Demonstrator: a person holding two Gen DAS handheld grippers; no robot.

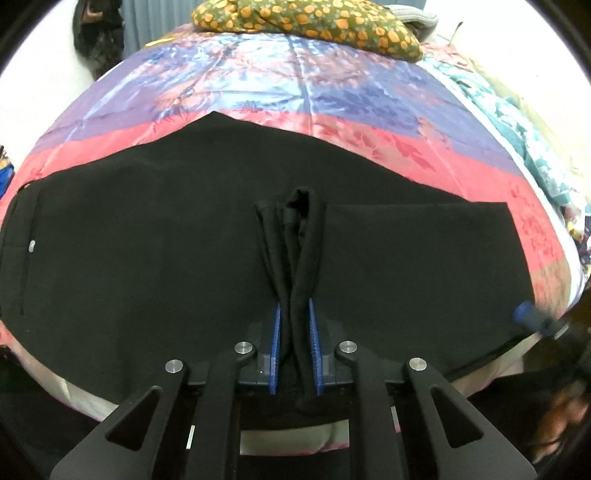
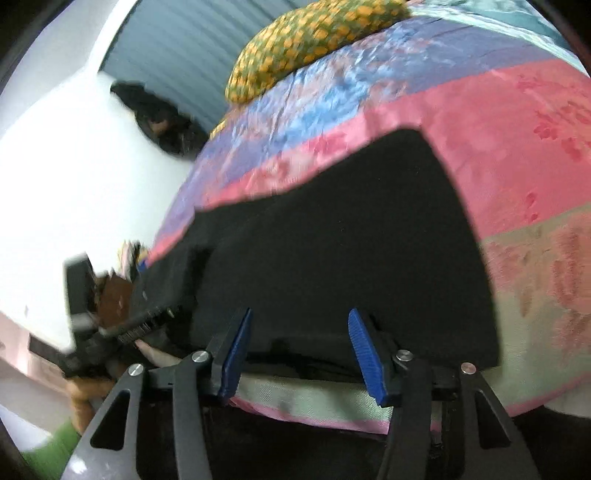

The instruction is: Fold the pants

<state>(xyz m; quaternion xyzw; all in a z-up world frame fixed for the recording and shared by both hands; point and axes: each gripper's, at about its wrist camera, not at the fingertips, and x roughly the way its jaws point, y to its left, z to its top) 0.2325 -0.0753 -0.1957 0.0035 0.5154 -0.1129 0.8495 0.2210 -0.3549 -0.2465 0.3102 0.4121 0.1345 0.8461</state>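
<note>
Black pants (image 1: 147,236) lie spread flat across a bed with a pink, purple and blue satin cover (image 1: 280,77). My left gripper (image 1: 294,314) is shut on a bunched fold of the pants' near edge, which stands up between the blue pads (image 1: 275,332). In the right wrist view the pants (image 2: 332,251) reach the near bed edge. My right gripper (image 2: 301,325) is open at that edge, its blue pads (image 2: 364,354) on either side of the hem, holding nothing. The right gripper's blue tip also shows in the left wrist view (image 1: 526,314).
An orange-dotted green pillow (image 1: 306,22) lies at the far end of the bed, also in the right wrist view (image 2: 295,40). A teal patterned cloth (image 1: 517,125) runs along the right side. A white wall (image 2: 55,166) stands left of the bed.
</note>
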